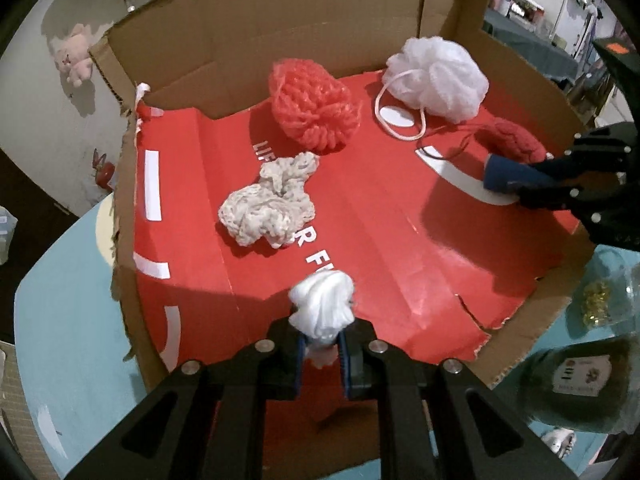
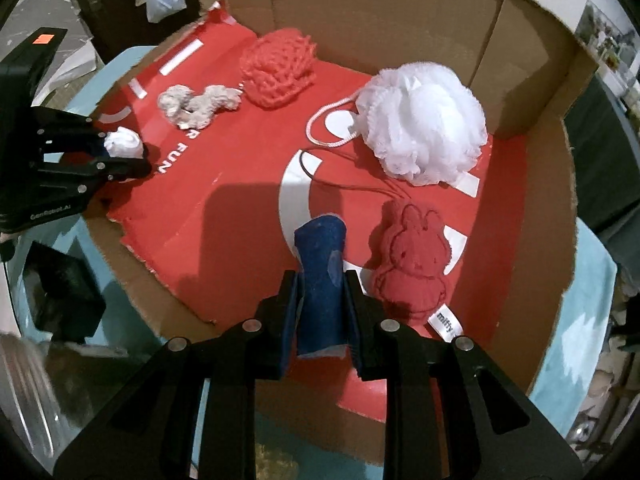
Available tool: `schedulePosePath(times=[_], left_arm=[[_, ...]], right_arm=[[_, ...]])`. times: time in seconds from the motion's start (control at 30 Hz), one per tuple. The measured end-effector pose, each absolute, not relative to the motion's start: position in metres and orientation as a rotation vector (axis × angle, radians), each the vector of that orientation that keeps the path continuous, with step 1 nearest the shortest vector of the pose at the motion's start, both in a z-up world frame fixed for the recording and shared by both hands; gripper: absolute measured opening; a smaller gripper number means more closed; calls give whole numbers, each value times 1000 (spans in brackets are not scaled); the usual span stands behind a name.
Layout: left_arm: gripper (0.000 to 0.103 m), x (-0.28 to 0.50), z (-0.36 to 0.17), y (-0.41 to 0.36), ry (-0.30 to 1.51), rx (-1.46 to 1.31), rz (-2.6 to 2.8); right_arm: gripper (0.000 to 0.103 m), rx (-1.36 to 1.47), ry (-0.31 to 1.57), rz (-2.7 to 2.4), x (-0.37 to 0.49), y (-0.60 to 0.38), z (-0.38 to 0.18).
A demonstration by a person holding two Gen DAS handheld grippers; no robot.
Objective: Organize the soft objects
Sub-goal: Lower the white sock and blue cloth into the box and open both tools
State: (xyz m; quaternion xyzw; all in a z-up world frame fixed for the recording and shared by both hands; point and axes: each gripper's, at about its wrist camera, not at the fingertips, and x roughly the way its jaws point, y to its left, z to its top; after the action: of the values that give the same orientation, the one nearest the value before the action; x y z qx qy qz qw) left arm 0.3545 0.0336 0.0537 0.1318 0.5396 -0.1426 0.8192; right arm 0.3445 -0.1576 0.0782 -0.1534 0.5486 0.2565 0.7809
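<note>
Soft objects in mid-delivery: left gripper pinching a white wad, right gripper pinching a blue piece, both over the box's near edge, next needing lowering and release.

The cardboard box has matt brown corrugated walls and a glossy red printed floor. The bath pouf is frilly white mesh; the red yarn ball chunky knit. The red rabbit toy looks plush, the blue piece felt-like.
</note>
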Motion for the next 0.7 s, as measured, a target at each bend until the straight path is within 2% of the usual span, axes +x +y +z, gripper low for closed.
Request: schedulePosePath(times=[0.43,0.53,0.6,0.7], left_arm=[[19,354,51,31,1144,300,-289],[25,355,51,31,1142,302,-285],[34,354,52,31,1135,305,-283],[39,353,53,28,1124,305,-284]], right_arm=[[22,-376,1214,538,352,-152,71],[22,-386,1219,535,352,-151,70],[22,-384,1221,537,351,-151,69],[22,-389,1225,535,353,-150,67]])
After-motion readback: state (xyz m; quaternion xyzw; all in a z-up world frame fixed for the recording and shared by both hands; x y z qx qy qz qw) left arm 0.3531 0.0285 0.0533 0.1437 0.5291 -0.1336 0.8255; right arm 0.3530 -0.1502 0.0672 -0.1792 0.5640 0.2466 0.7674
